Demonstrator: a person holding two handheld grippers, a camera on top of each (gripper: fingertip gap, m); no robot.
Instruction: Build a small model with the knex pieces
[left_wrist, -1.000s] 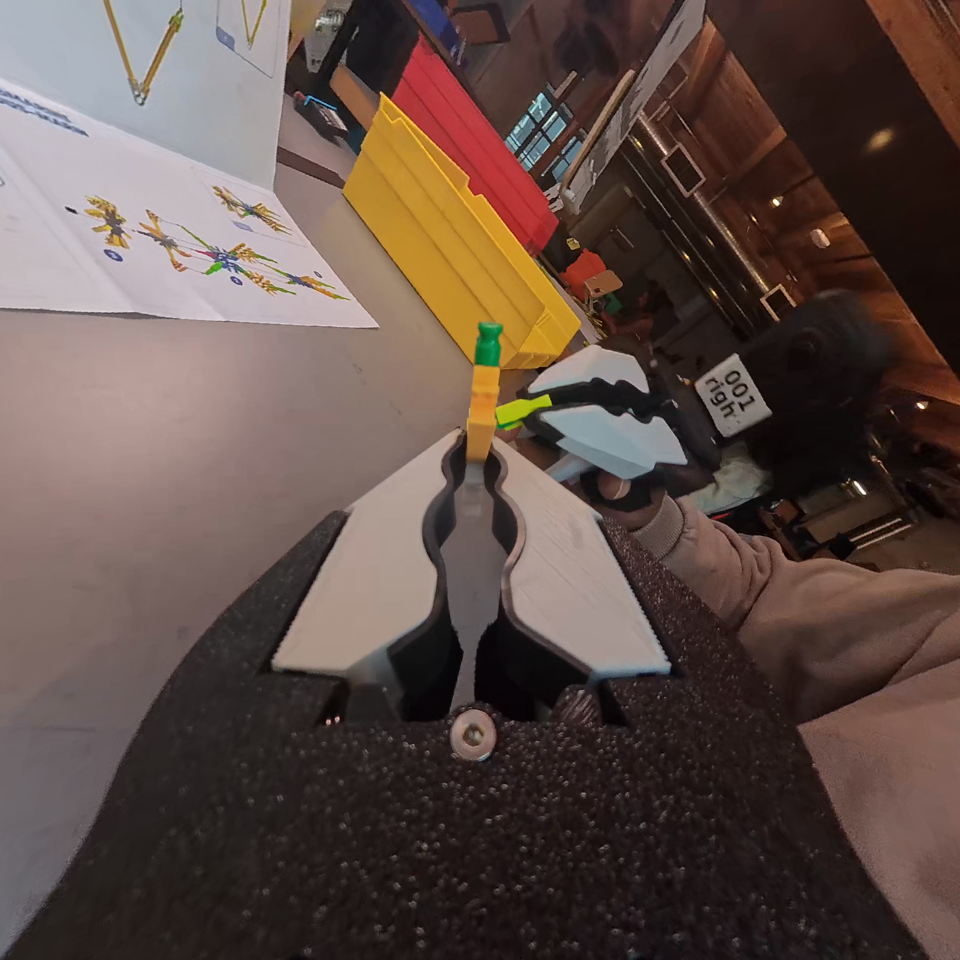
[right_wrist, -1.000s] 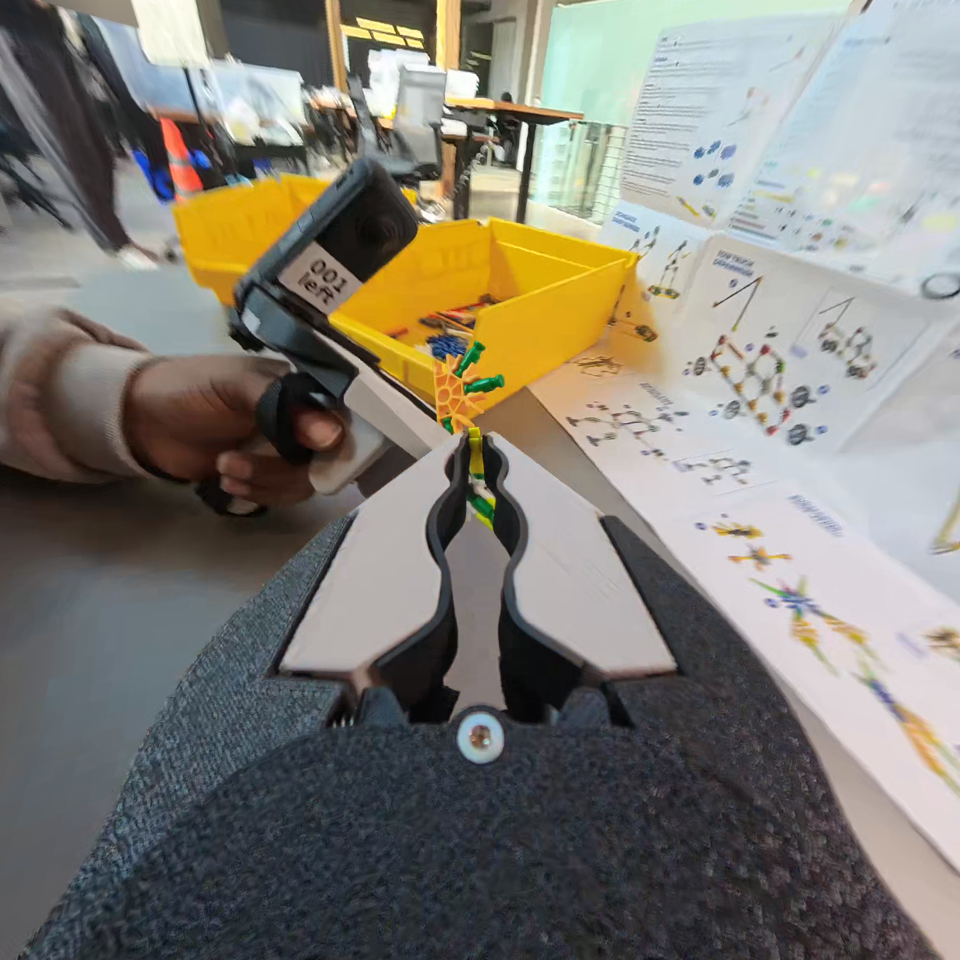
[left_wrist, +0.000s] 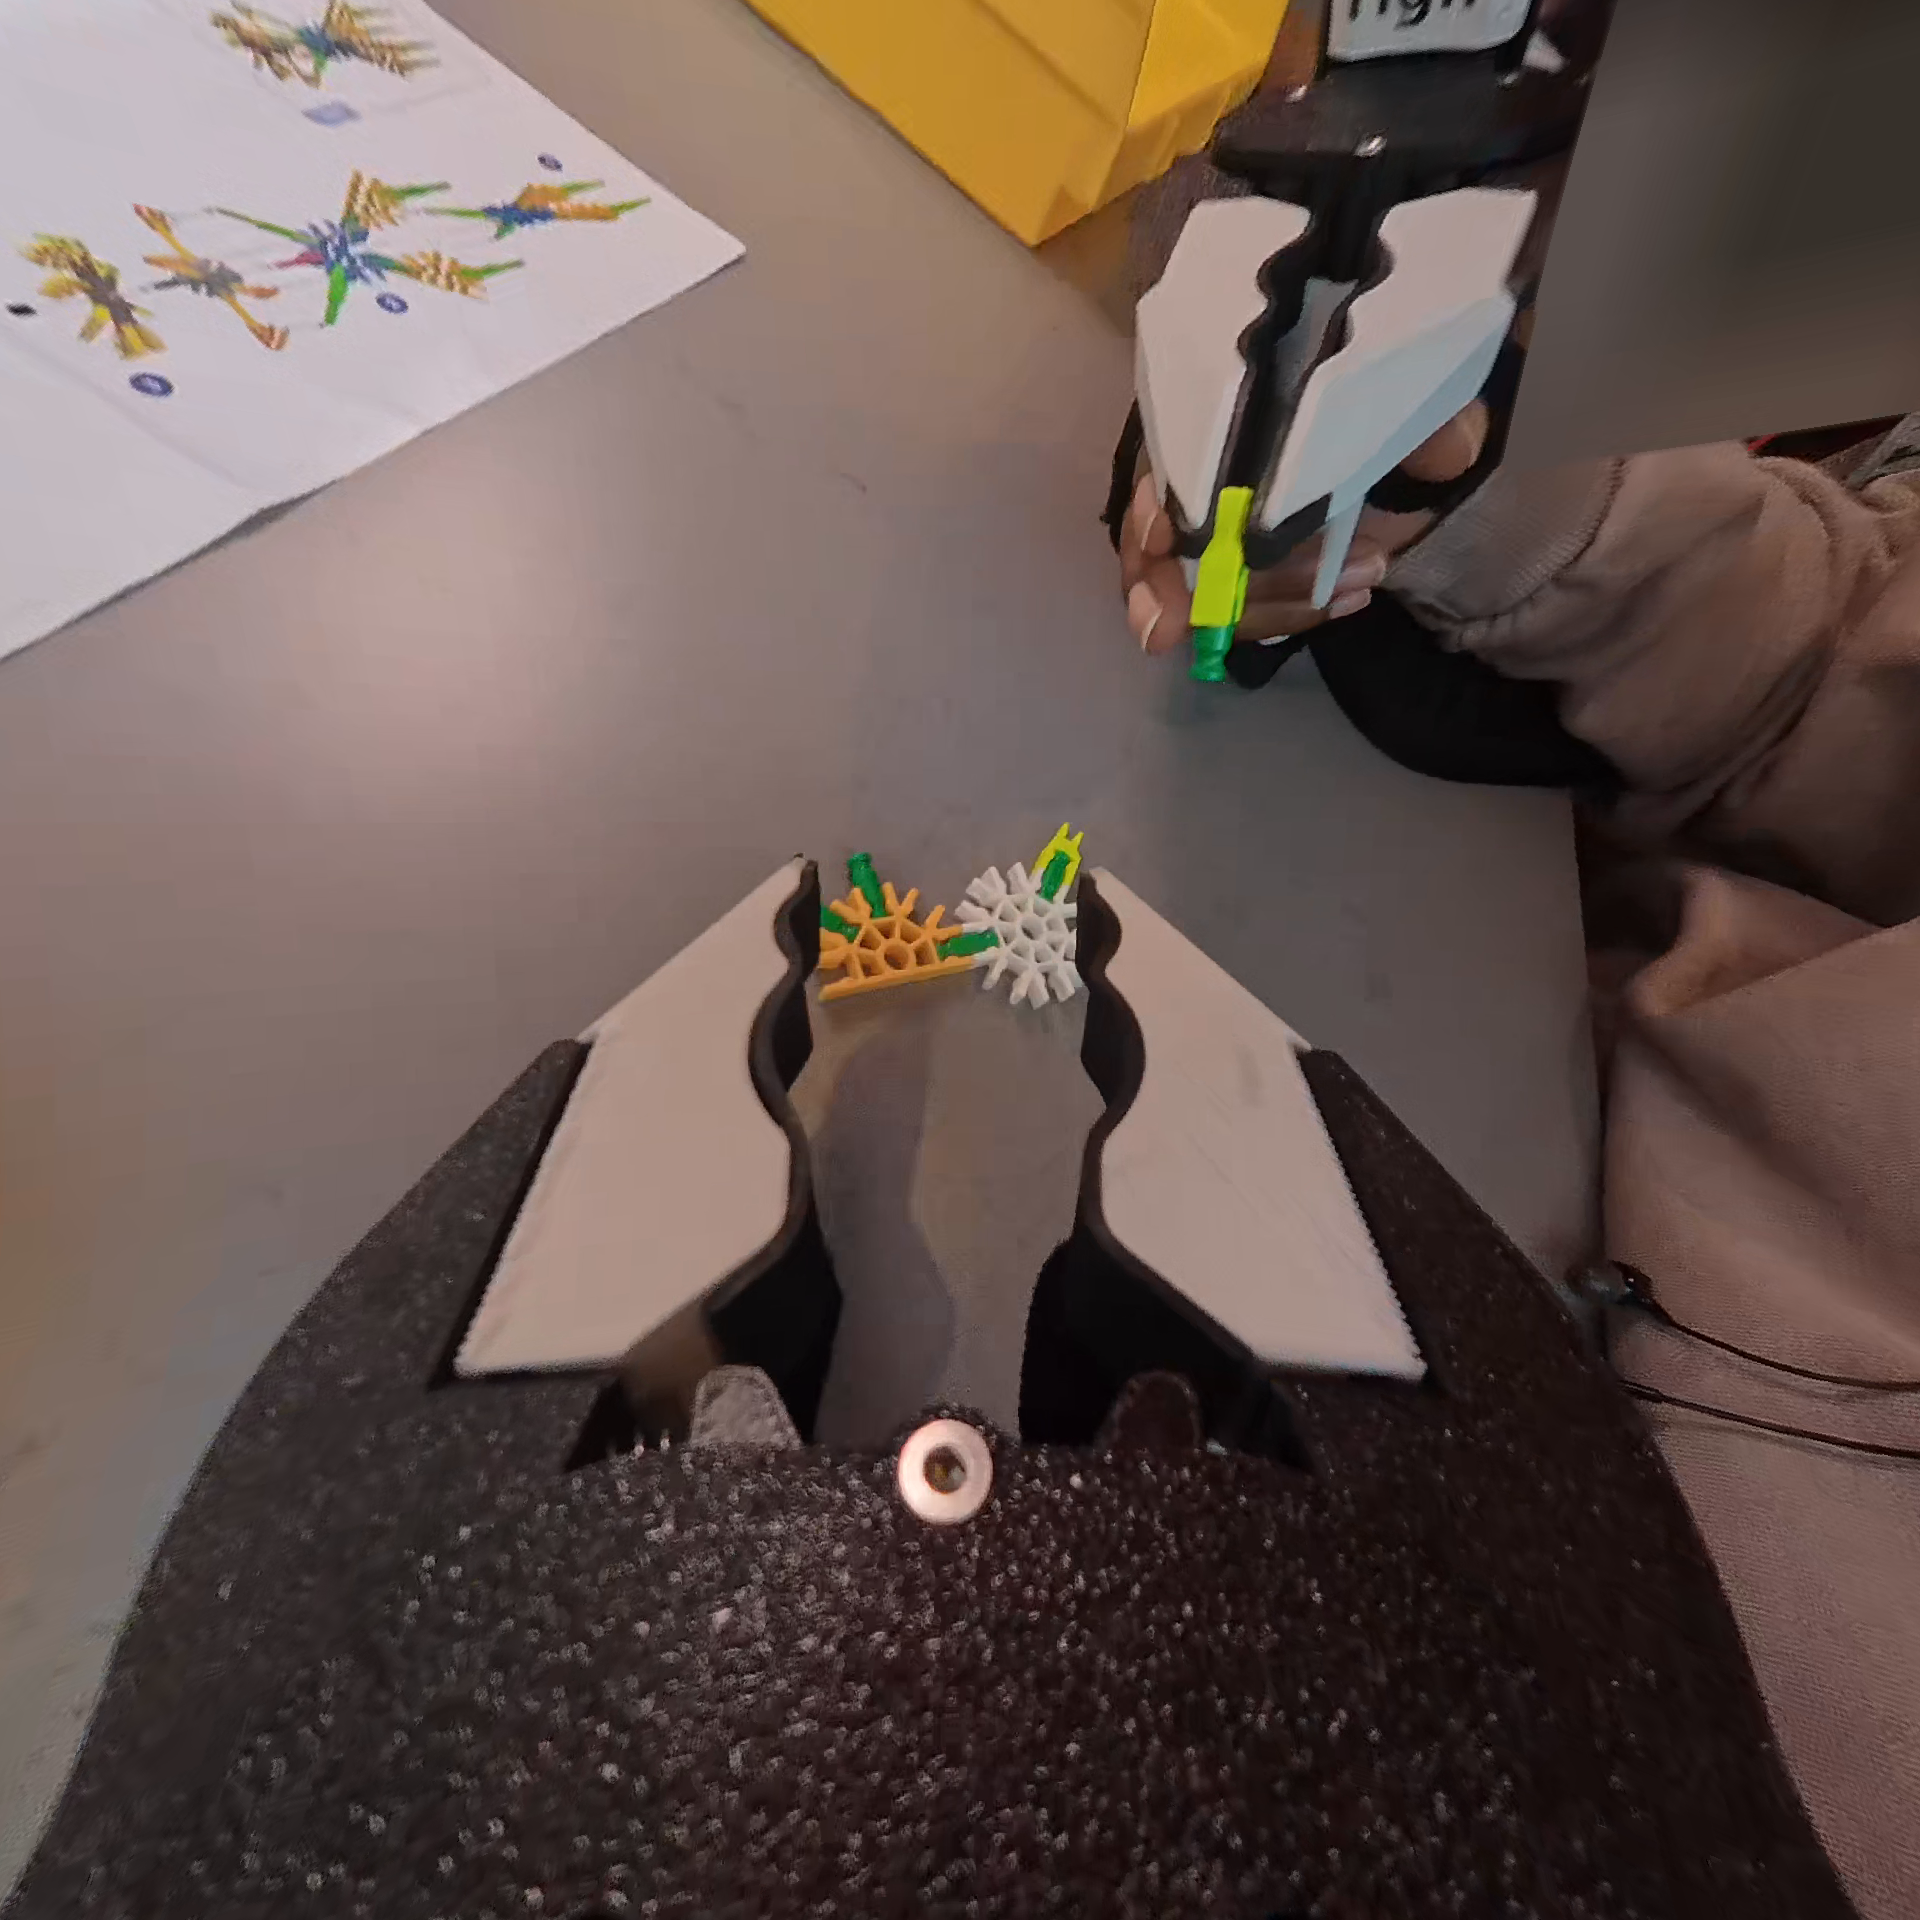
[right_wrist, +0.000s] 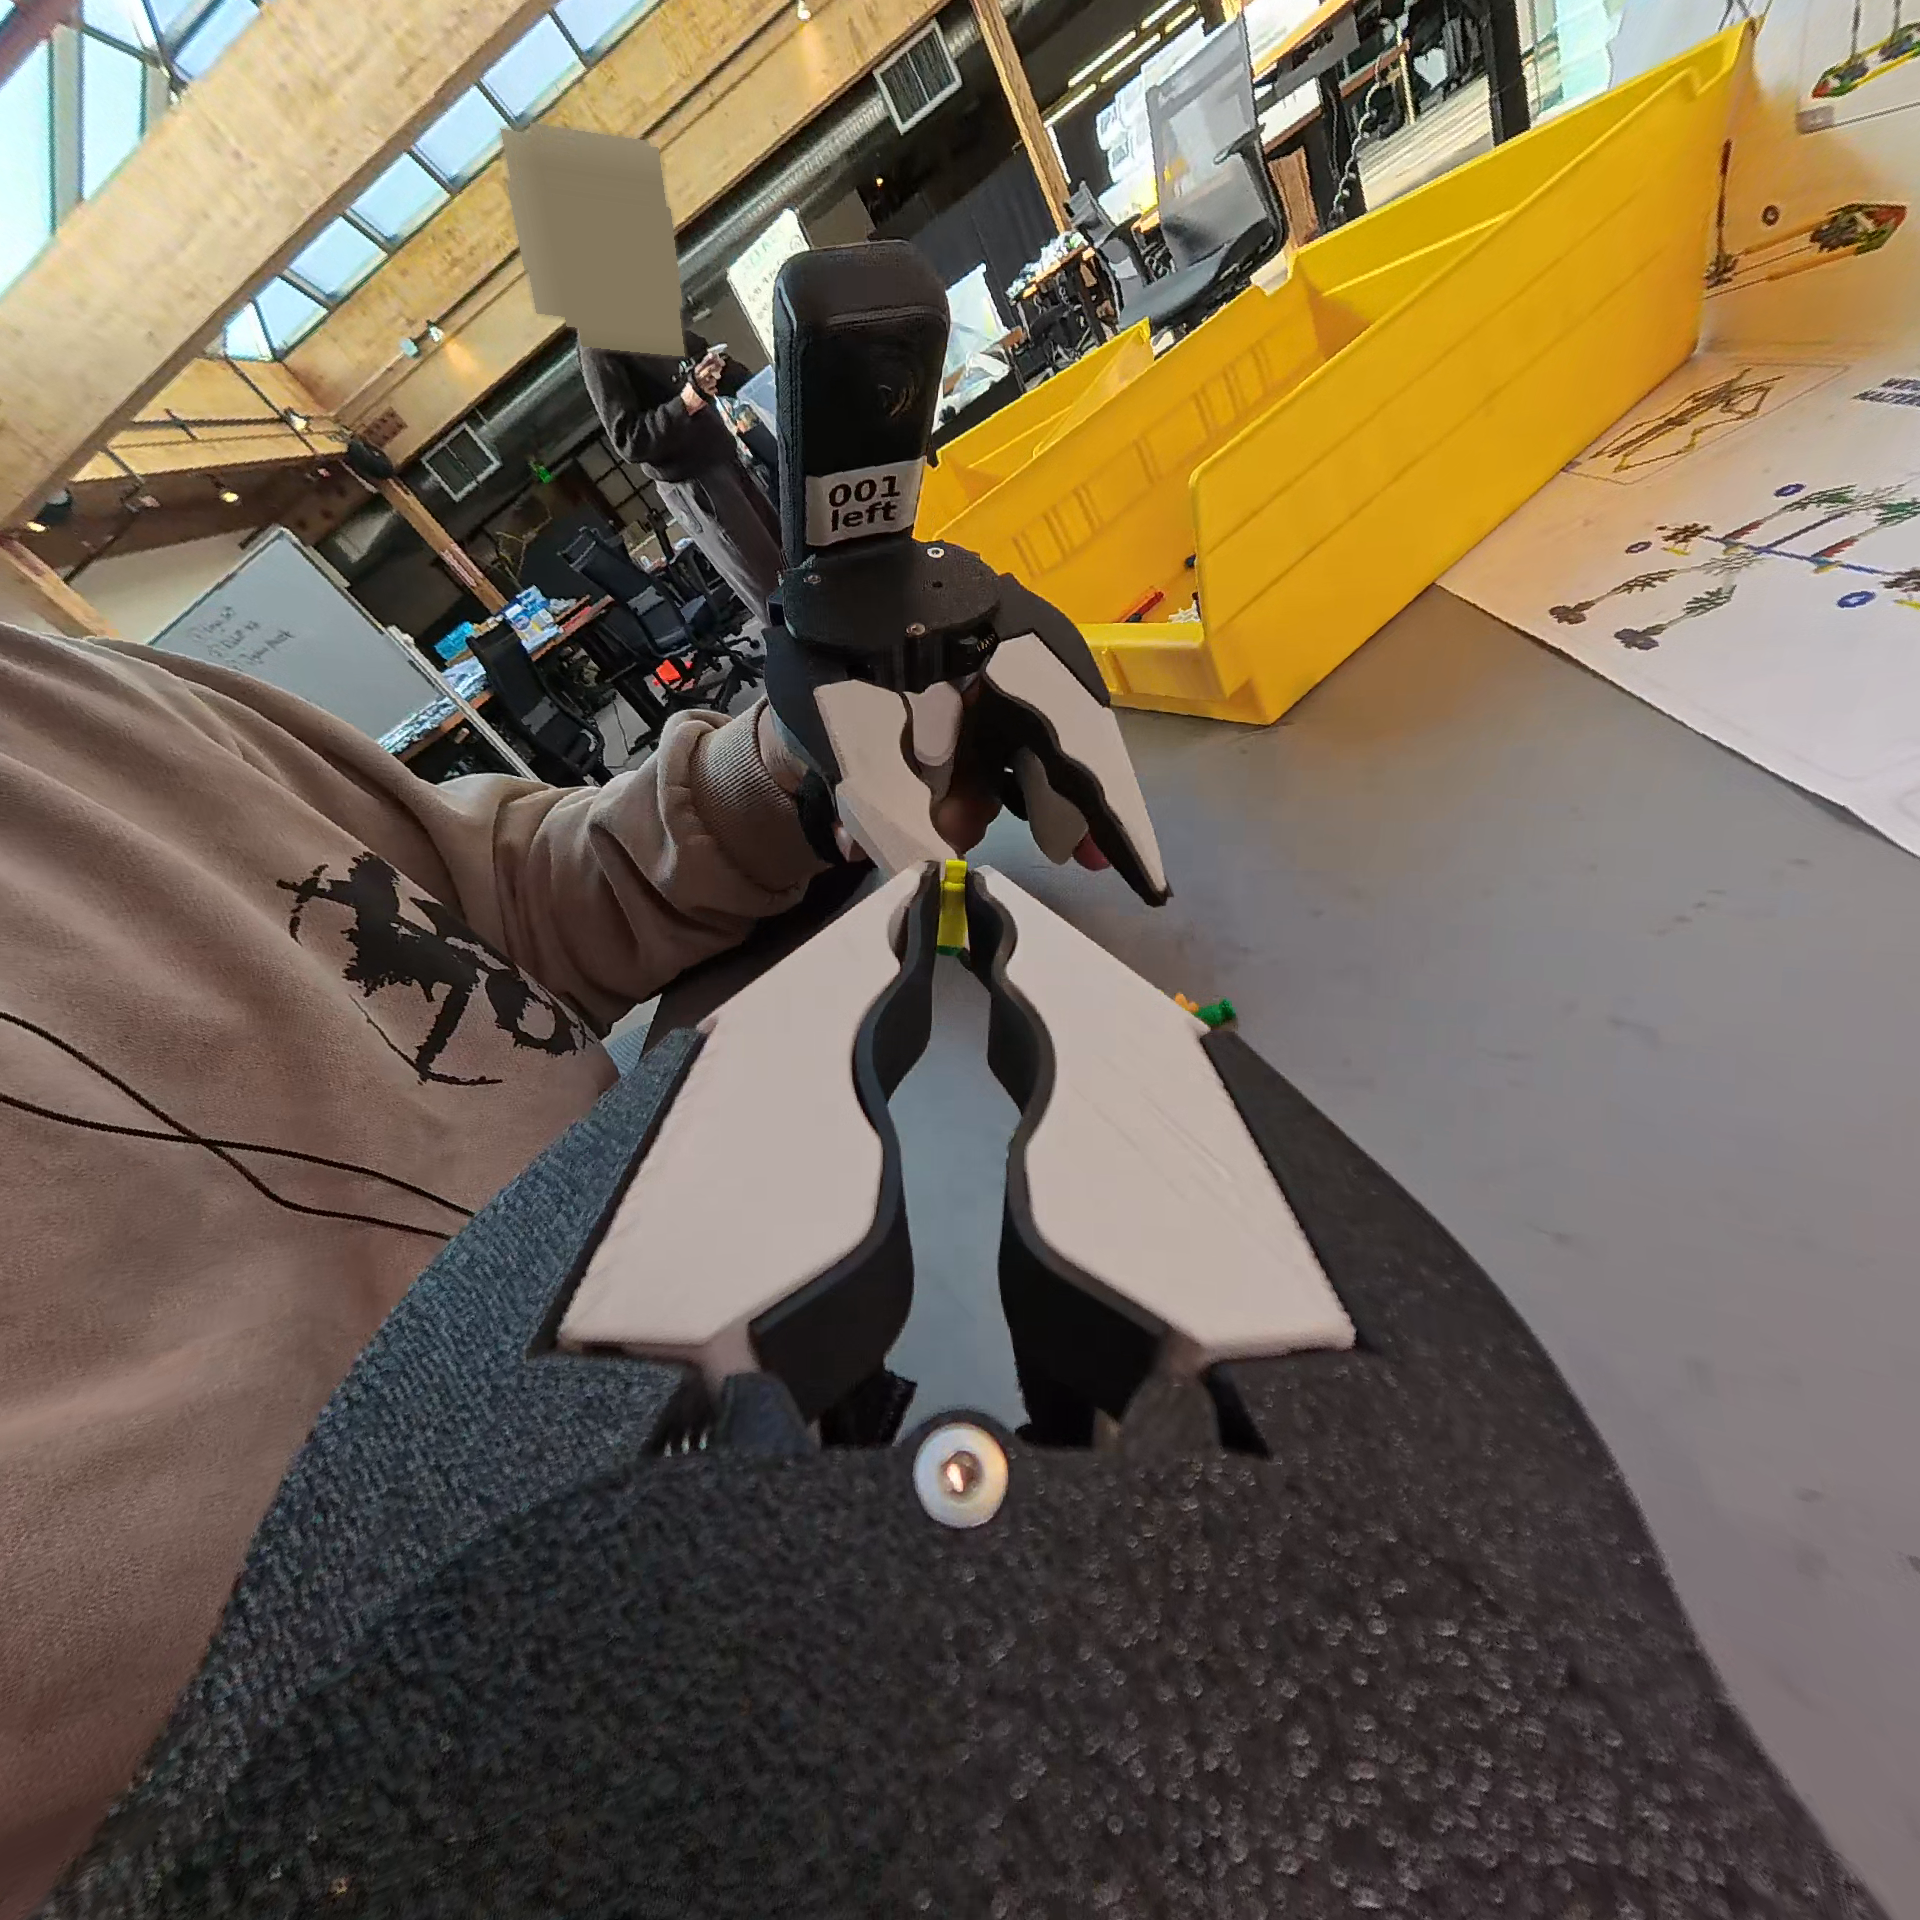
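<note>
1. Grey table (left_wrist: 436, 790) fills the scene, with a person's beige sleeve (left_wrist: 1683, 623) lying along its right edge in the left wrist view.
2. Yellow bins (right_wrist: 1382, 457) stand at the far side of the table, with small parts in the nearer one.
3. White instruction sheets (left_wrist: 208, 260) printed with coloured figures lie at the far left in the left wrist view, beside the bins.
4. Left gripper (left_wrist: 940, 914) points down at the table, its jaws spread wide and holding nothing; the small assembly lies between its fingertips.
5. Right gripper (right_wrist: 948, 904) is held by a hand, far right in the left wrist view, well apart from the assembly, its jaws closed on a lime-yellow clip piece (left_wrist: 1224, 561) that carries a short green rod (left_wrist: 1208, 657) at its lower end.
6. Small assembly on the table: an orange fan-shaped connector (left_wrist: 885, 943) with green rods (left_wrist: 862, 871) plugged in, joined by one green rod to a white snowflake connector (left_wrist: 1023, 935) at its right, which bears another lime clip (left_wrist: 1060, 847) on its far side.
</note>
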